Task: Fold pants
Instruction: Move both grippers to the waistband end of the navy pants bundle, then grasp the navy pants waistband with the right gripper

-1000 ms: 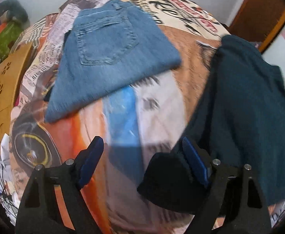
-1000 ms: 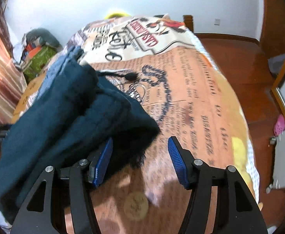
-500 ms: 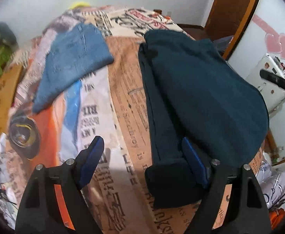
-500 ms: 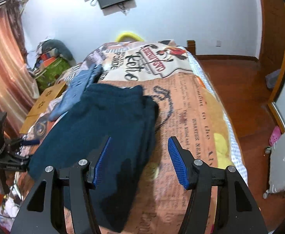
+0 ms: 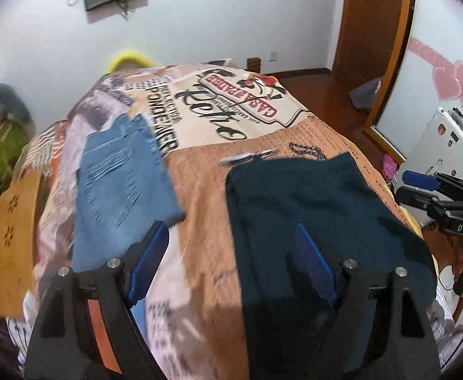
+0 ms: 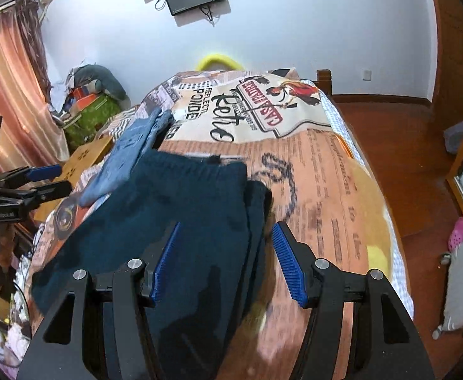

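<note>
Dark teal pants (image 5: 320, 209) lie folded flat on the printed bedspread (image 5: 231, 117), near the bed's front edge; they also show in the right wrist view (image 6: 180, 209). My left gripper (image 5: 231, 262) is open and empty, raised above the bed at the pants' left edge. My right gripper (image 6: 225, 262) is open and empty, raised over the pants' right edge. Each gripper shows in the other's view, the right one (image 5: 434, 190) and the left one (image 6: 35, 180), both off the bed's sides.
Folded blue jeans (image 5: 120, 177) lie on the bed's left side, also seen in the right wrist view (image 6: 133, 155). A cardboard box (image 5: 13, 234) stands left of the bed. A wooden door frame (image 5: 386, 72) and white appliance (image 5: 437, 148) stand to the right.
Both grippers have let go of the dark pants and pulled back and up. The pants now lie flat and folded on the bed.
</note>
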`<action>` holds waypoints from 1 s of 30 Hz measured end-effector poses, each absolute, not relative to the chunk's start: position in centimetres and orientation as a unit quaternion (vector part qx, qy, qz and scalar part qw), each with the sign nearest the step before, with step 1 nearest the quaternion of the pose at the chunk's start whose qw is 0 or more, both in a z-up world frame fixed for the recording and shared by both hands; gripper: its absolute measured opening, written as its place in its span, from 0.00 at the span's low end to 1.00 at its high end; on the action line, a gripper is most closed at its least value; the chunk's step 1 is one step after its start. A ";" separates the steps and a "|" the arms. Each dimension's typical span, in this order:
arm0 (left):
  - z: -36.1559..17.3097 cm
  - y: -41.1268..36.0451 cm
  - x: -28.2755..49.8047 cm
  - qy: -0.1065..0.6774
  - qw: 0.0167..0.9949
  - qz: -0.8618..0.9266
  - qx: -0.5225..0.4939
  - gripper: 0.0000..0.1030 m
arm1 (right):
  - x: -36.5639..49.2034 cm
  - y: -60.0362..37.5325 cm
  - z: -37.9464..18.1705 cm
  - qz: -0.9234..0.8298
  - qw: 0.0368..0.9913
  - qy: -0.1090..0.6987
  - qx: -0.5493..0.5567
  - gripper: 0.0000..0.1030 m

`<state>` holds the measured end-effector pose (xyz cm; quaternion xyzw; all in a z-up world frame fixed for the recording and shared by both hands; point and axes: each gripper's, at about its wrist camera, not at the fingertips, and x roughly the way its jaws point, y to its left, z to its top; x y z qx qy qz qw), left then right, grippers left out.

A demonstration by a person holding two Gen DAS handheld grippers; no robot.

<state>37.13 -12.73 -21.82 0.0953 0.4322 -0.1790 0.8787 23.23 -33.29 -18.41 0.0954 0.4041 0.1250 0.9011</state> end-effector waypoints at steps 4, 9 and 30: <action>-24.3 -14.9 41.1 0.460 0.859 -0.205 0.090 0.79 | 25.8 -33.3 -19.5 0.133 0.899 0.405 0.097 0.53; -28.0 -16.6 44.3 0.501 0.827 -0.239 0.089 0.47 | 28.7 -33.0 -22.0 0.154 0.885 0.429 0.097 0.36; -29.5 -16.5 45.7 0.488 0.840 -0.220 0.087 0.35 | 31.2 -32.9 -24.3 0.150 0.878 0.447 0.085 0.17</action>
